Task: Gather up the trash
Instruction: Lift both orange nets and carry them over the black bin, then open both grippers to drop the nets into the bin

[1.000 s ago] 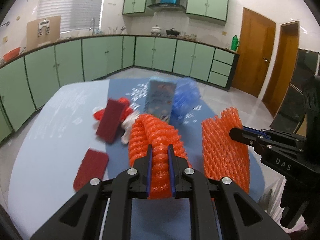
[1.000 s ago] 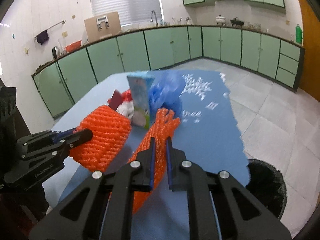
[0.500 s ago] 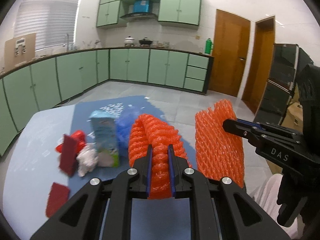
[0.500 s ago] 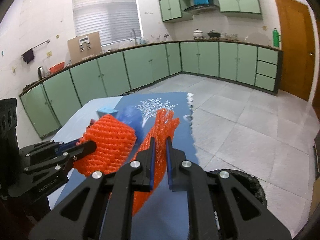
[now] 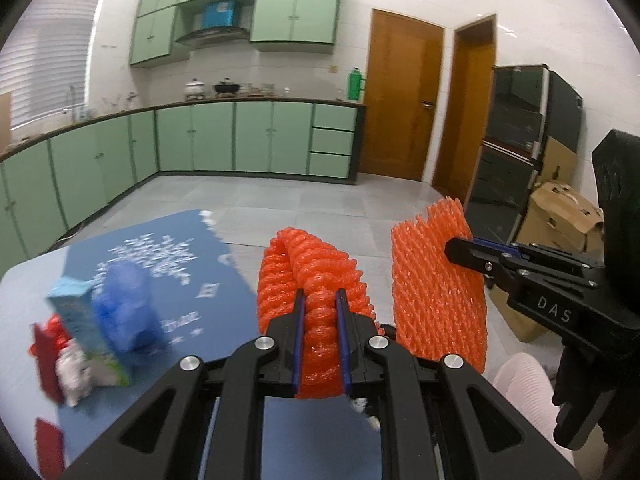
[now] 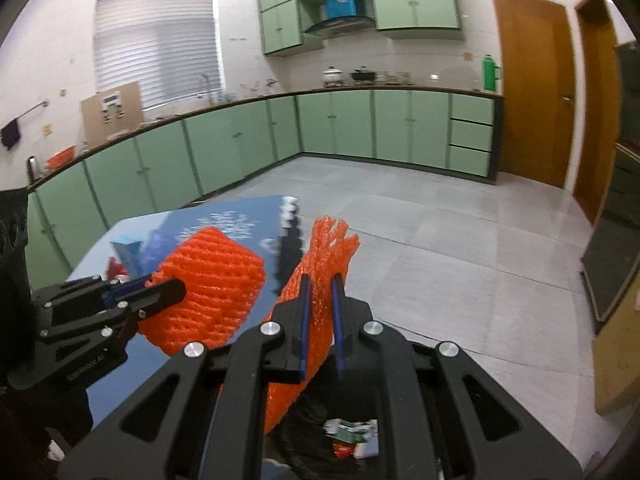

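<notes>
Two orange foam nets are up in the air, one in each gripper. The left gripper (image 5: pixel 320 312) has its fingers clenched tight on a rolled, bunched-up net (image 5: pixel 308 276), which bulges out on both sides of the blue pads and rises above them. To its right, the right gripper (image 5: pixel 460 246) pinches the edge of a flatter net (image 5: pixel 436 284) that hangs down like a sheet. From the right wrist camera, that flat net (image 6: pixel 320 280) runs straight between the clamped fingers of the right gripper (image 6: pixel 320 304), its frayed top sticking up past the tips and its lower end dangling over a black trash bin (image 6: pixel 320 436) on the floor, near the bottom of the view. A few scraps of litter (image 6: pixel 352 436) lie inside the bin. The left gripper (image 6: pixel 168 292) shows at the left with the rolled net (image 6: pixel 212 284) beside it. Behind, on the left, the table with its blue cloth (image 5: pixel 180 276) holds more rubbish: a crumpled blue bag (image 5: pixel 124 308), a light blue carton (image 5: pixel 80 320), a white wad (image 5: pixel 74 376) and red scraps (image 5: pixel 46 352), all blurred. Green cabinets (image 5: pixel 256 136) line the far wall.
</notes>
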The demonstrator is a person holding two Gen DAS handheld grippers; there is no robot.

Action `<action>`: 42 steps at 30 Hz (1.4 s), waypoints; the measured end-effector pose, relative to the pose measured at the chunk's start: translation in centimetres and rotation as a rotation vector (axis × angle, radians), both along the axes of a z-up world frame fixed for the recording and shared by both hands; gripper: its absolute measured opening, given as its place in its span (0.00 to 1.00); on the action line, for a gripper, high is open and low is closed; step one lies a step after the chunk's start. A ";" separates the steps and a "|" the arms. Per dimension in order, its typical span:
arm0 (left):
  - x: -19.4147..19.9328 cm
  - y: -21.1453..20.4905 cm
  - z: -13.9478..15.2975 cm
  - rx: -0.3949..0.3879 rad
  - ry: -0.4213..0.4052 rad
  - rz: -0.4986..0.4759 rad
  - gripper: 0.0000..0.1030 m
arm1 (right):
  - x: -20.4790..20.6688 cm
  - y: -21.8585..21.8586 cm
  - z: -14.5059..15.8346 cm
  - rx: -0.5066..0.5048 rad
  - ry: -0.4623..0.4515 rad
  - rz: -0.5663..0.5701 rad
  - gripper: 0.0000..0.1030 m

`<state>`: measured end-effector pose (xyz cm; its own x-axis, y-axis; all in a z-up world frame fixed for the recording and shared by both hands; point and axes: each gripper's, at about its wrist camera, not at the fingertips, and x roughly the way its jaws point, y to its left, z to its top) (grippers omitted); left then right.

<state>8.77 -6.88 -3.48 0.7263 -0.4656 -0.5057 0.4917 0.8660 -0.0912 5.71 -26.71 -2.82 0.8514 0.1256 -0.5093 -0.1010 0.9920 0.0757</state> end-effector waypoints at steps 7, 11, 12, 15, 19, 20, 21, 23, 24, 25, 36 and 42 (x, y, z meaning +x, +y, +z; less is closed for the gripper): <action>1.3 -5.1 -1.3 0.016 0.030 -0.103 0.14 | -0.2 -4.7 -1.8 0.003 0.030 -0.118 0.09; 2.1 -7.2 -2.7 0.032 0.064 -0.144 0.14 | -0.2 -6.9 -3.6 0.001 0.063 -0.171 0.09; 2.4 -7.9 -3.2 0.038 0.075 -0.153 0.14 | 0.0 -7.4 -4.2 -0.003 0.075 -0.185 0.09; 3.1 -9.3 -4.3 0.056 0.099 -0.173 0.14 | 0.3 -8.3 -5.7 0.002 0.103 -0.210 0.09; 4.0 -10.5 -5.6 0.071 0.132 -0.187 0.14 | 1.0 -9.3 -7.4 0.018 0.139 -0.229 0.09; 4.2 -10.8 -5.9 0.073 0.140 -0.189 0.14 | 1.3 -9.4 -7.8 0.022 0.150 -0.232 0.09; 4.5 -11.0 -6.2 0.076 0.147 -0.191 0.14 | 1.6 -9.6 -8.3 0.023 0.162 -0.236 0.10; 4.9 -11.3 -6.7 0.081 0.160 -0.194 0.15 | 2.0 -9.7 -8.7 0.027 0.177 -0.240 0.11; 5.1 -11.4 -6.8 0.082 0.167 -0.195 0.15 | 2.2 -9.8 -9.0 0.033 0.185 -0.241 0.11; 5.3 -11.6 -7.1 0.083 0.175 -0.197 0.15 | 2.5 -10.0 -9.3 0.038 0.192 -0.242 0.11; 6.5 -12.2 -8.1 0.086 0.219 -0.219 0.24 | 4.0 -11.0 -11.2 0.057 0.245 -0.270 0.23; 6.4 -11.6 -7.7 0.067 0.223 -0.210 0.38 | 3.7 -11.4 -10.7 0.051 0.234 -0.294 0.43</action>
<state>15.16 -18.50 -11.14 0.4851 -0.5542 -0.6764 0.6347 0.7552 -0.1637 9.44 -38.15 -13.54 0.7164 -0.0768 -0.6935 0.2137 0.9703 0.1134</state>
